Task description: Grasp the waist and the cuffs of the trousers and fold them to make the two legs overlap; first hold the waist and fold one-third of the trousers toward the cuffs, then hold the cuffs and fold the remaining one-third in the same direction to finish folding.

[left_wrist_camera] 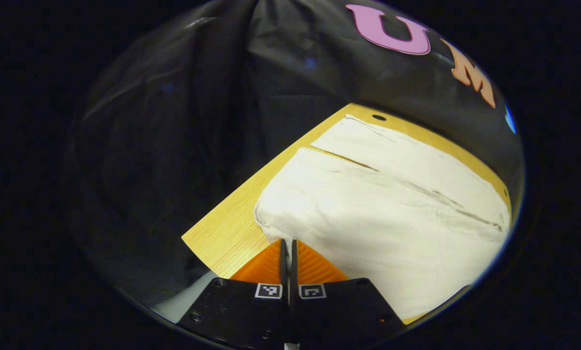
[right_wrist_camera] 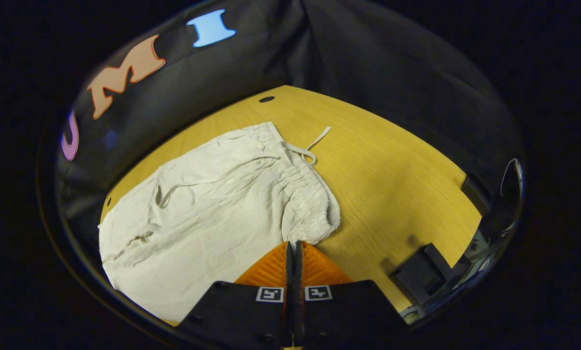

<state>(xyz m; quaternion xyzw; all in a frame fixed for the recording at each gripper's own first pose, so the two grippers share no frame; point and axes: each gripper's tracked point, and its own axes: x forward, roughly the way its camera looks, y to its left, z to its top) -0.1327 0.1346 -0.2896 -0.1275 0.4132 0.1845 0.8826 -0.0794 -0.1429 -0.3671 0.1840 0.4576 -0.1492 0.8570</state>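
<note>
**Two claws taking hold of the trousers at opposite ends**

In the left gripper view, the left gripper (left_wrist_camera: 288, 243) is sitting at the near edge of the desk (left_wrist_camera: 222, 233), close to its near-left corner, its fingers pressed together with barely a slit between them. The tips are meeting the corner of the cuff (left_wrist_camera: 271, 218) of the cream trousers (left_wrist_camera: 383, 204); a sliver of cloth seems to be running into the gap, so the claw is probably pinching the cuff edge, though how firmly cannot be told. The two legs are lying side by side, a narrow seam of bare desk showing between them toward the far edge, so they are not yet overlapping.

In the right gripper view, the right gripper (right_wrist_camera: 294, 245) is likewise closed to a thin slit, its tips touching the near corner of the gathered waist (right_wrist_camera: 315, 204). Whether it is really clamping the waistband or only nudging it cannot be told. The drawstring (right_wrist_camera: 310, 146) is trailing off the waist toward the far edge of the desk.

Holding a near corner at each end looks like preparation for carrying the near leg over the far one, the first fold of the task. A dark block (right_wrist_camera: 424, 274) is resting near the desk's right edge, well apart from the trousers.
</note>
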